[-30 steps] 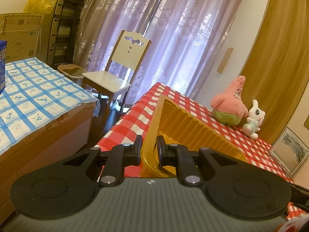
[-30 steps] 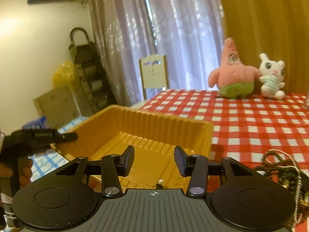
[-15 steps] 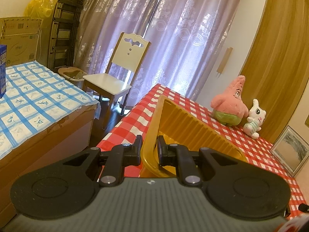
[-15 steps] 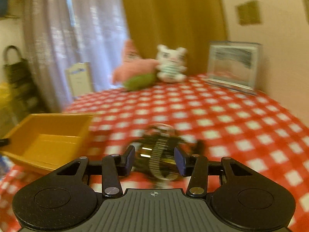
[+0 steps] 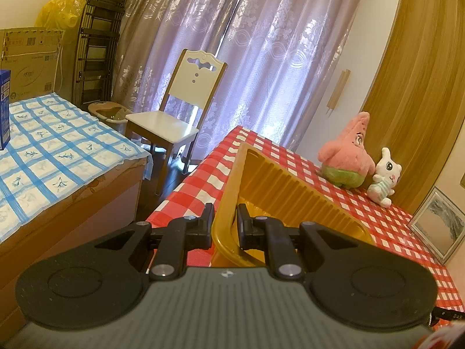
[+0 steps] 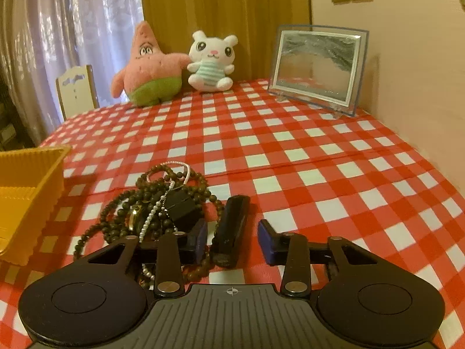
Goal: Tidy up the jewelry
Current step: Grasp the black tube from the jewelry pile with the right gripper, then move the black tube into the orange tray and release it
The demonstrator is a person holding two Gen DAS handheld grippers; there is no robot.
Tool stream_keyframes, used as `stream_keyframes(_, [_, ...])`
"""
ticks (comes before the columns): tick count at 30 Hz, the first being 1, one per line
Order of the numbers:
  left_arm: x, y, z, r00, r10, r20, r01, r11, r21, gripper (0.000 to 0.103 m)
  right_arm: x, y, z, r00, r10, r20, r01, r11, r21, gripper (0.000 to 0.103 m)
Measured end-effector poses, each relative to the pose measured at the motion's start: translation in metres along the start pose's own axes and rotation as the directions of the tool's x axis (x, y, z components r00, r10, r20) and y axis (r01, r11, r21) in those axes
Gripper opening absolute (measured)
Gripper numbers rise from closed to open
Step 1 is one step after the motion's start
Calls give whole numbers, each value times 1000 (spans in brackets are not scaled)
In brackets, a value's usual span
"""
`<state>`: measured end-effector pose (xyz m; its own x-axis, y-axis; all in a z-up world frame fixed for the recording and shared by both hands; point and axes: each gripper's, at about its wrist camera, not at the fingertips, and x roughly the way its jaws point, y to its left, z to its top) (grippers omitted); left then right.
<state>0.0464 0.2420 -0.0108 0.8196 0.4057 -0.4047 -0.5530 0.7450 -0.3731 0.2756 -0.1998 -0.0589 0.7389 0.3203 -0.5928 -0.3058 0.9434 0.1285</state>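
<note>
My left gripper point(image 5: 226, 218) is shut on the near wall of the yellow ribbed tray point(image 5: 279, 186), one finger outside and one inside the rim. The tray point(image 6: 26, 174) also shows at the left edge of the right wrist view. A tangled pile of jewelry point(image 6: 154, 200) lies on the checked tablecloth: dark bead strings, a pearl strand, a silver chain and a small black box. A long black bar-shaped piece point(image 6: 232, 226) lies beside the pile. My right gripper point(image 6: 232, 238) is open, low over the table, its fingers either side of the bar's near end.
A pink star plush point(image 6: 148, 67) and a white bunny plush point(image 6: 212, 61) stand at the table's back, a framed picture point(image 6: 316, 67) at the back right. A white chair point(image 5: 186, 110) and a bed point(image 5: 58, 157) lie beyond the table's left edge.
My right gripper swung right from over the tray to the jewelry pile and dropped low, now straddling the black bar. The left gripper kept its hold on the tray.
</note>
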Motion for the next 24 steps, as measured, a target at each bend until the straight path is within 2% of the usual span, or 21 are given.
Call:
stream_keyframes(6, [0, -2, 0, 1000, 0, 0, 0, 1000, -1, 14, 19, -3, 5, 1000, -6, -22, 6, 1000, 5, 29])
stream_keyframes(10, [0, -1, 0, 1000, -1, 0, 1, 1000, 0, 14, 21, -4, 7, 1000, -2, -23, 2, 1000, 0, 20])
stream_keyframes(16, [0, -2, 1, 1000, 0, 0, 0, 1000, 1, 14, 13, -9, 7, 1000, -2, -9, 2, 1000, 30, 20])
stream_keyframes(24, [-1, 1, 1, 1000, -2, 3, 2, 1000, 6, 14, -17, 1, 26, 996, 54, 64, -57, 997, 42, 20])
